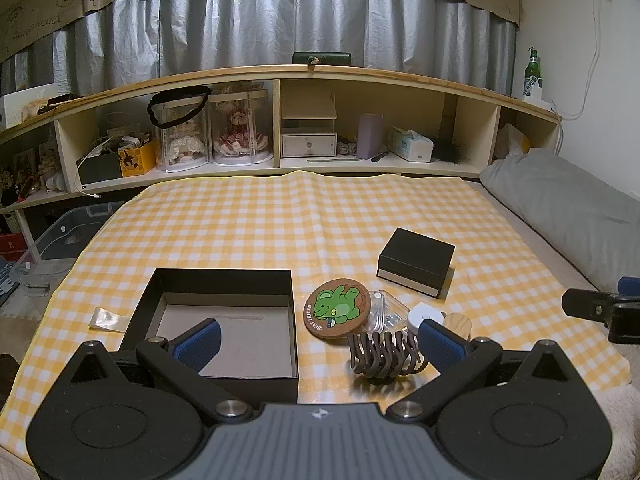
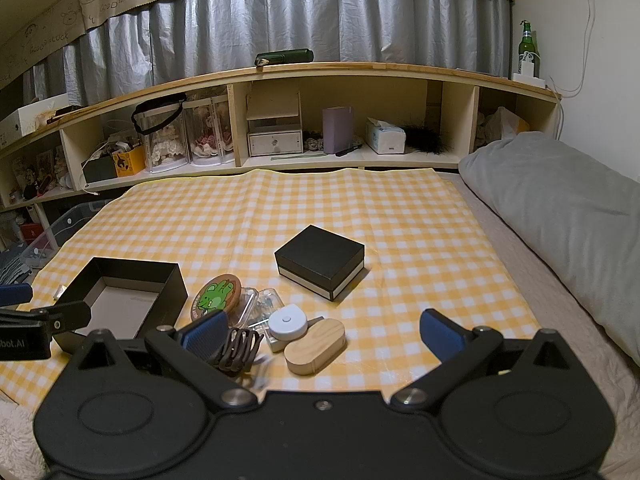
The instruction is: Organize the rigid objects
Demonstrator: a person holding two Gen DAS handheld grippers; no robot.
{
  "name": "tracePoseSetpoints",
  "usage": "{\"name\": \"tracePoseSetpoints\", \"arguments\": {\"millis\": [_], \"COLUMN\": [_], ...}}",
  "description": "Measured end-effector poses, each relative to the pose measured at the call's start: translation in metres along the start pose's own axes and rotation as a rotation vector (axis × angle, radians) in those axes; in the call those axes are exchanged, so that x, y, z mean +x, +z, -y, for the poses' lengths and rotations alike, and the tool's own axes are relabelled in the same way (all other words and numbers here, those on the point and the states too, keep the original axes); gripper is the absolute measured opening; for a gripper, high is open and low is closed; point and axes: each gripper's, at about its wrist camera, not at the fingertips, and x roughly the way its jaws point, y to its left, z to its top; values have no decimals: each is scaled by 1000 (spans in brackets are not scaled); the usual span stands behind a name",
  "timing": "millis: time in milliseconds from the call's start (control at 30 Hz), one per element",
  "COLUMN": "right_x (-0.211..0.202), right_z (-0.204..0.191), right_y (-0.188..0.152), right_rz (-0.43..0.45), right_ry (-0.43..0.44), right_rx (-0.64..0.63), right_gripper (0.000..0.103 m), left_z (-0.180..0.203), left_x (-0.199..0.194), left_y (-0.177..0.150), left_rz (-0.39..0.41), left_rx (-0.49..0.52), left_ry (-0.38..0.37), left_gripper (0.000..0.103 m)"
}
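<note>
An open black box [image 1: 216,320] [image 2: 124,300] with a grey floor sits empty on the checked cloth. Right of it lie a round coaster with a green bear [image 1: 338,306] [image 2: 216,298], a clear plastic case [image 1: 386,310] [image 2: 260,304], a brown hair claw [image 1: 384,354] [image 2: 238,350], a white round device [image 1: 426,316] [image 2: 288,322] and a wooden oval piece [image 1: 458,324] [image 2: 316,346]. A closed black box [image 1: 416,262] [image 2: 320,262] stands farther back. My left gripper [image 1: 318,342] is open and empty above the box and claw. My right gripper [image 2: 320,334] is open and empty over the wooden piece.
A yellow checked cloth [image 1: 280,216] covers the bed. A grey pillow [image 2: 560,200] lies at the right. A wooden shelf [image 1: 300,120] with dolls, boxes and tissues runs along the back. A clear storage bin [image 1: 60,236] stands at the left.
</note>
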Motion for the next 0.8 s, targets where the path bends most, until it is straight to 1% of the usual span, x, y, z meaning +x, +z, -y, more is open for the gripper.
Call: {"name": "tracePoseSetpoints", "arguments": {"millis": [233,800], "right_x": [0,-1], "right_z": [0,0], "right_y": [0,-1], "right_rz": [0,0], "right_ry": [-1,-1], "right_rx": [0,0], "right_gripper": [103,103], "left_z": [-4,-2], "left_x": [2,3], "left_y": [-5,-6], "left_rz": [-1,-2], "left_rx": [2,8], "left_ry": [0,1], "left_gripper": [103,103]}}
